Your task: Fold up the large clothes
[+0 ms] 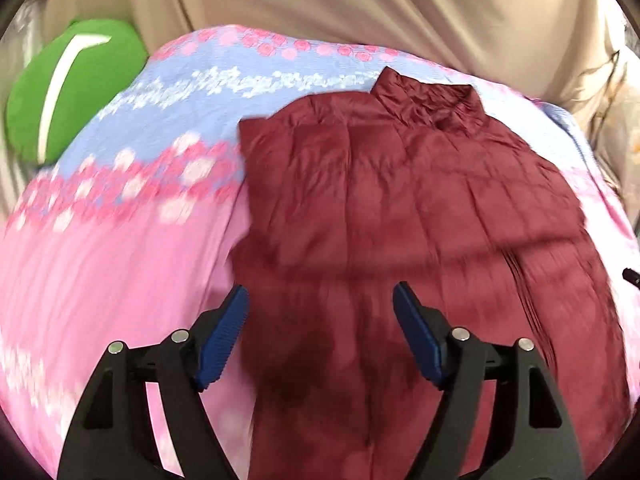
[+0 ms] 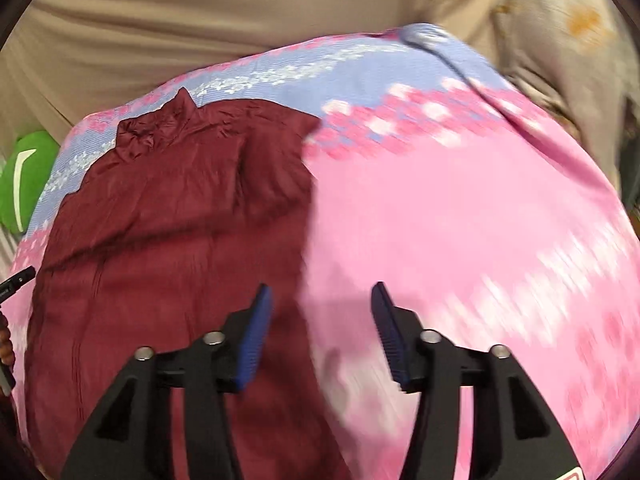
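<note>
A dark red quilted jacket (image 1: 400, 216) lies on a pink and blue flowered bedspread (image 1: 120, 240), its stand-up collar (image 1: 428, 100) at the far end. My left gripper (image 1: 320, 300) hovers open above the jacket's near left part, with nothing between its blue pads. In the right wrist view the same jacket (image 2: 168, 240) fills the left half, its sides looking folded in. My right gripper (image 2: 322, 300) stands open over the jacket's right edge, where red cloth meets the pink bedspread (image 2: 460, 220); nothing is gripped. Both views are motion-blurred.
A green cushion (image 1: 68, 88) with a white stripe lies at the bed's far left. Beige cloth (image 1: 360, 8) hangs behind the bed. A pale flowered fabric (image 2: 568, 32) sits at the far right. The tip of the other gripper (image 2: 16, 280) shows at the left edge.
</note>
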### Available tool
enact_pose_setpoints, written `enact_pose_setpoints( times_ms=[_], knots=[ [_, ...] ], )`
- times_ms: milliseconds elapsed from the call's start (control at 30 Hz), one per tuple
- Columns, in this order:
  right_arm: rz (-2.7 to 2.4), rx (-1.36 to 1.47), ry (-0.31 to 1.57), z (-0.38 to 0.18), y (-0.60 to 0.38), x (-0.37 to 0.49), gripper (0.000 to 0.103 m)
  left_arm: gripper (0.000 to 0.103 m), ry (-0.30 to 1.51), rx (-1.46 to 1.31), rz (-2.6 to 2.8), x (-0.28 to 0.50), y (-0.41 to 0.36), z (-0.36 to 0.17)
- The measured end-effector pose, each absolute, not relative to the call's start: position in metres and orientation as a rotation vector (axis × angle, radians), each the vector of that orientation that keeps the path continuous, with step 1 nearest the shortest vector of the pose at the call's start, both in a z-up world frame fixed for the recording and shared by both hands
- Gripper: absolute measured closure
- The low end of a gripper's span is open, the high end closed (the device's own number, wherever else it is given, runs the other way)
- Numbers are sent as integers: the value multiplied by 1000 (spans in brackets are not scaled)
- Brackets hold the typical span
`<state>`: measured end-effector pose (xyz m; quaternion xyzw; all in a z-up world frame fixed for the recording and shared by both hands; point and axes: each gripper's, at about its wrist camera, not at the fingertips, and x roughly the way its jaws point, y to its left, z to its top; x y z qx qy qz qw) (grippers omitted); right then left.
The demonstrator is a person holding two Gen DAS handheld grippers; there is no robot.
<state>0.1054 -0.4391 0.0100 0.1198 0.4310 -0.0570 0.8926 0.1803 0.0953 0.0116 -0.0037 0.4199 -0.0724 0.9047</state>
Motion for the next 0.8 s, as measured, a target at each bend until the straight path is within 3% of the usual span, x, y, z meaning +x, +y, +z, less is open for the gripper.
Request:
enact_pose_setpoints(
  times_ms=[100, 333, 500, 667, 700, 767, 800],
  knots=[
    [-92, 314, 914, 2, -453, 51, 45, 24, 915, -54, -165, 138, 112, 6],
    [-7, 402, 988, -29, -459, -52, 39, 24, 1047, -253, -199, 43, 155, -24],
    [26, 383, 963, -40, -447, -87, 31, 19, 1049, -303, -230, 2, 158, -31],
    [114, 435, 926, -41, -435, -102, 30, 21, 1059, -256, -294, -27, 141, -34],
    [130, 449, 917, -42, -432, -104, 30, 23, 1054, -253, -298, -29, 139, -34],
    [112, 453, 890, -43, -428, -106, 39, 47, 1050, -265, -330, -32, 134, -34],
    [111, 459, 880, -43, -427, -106, 56, 53, 1051, -283, -348, -32, 132, -34]
  ],
)
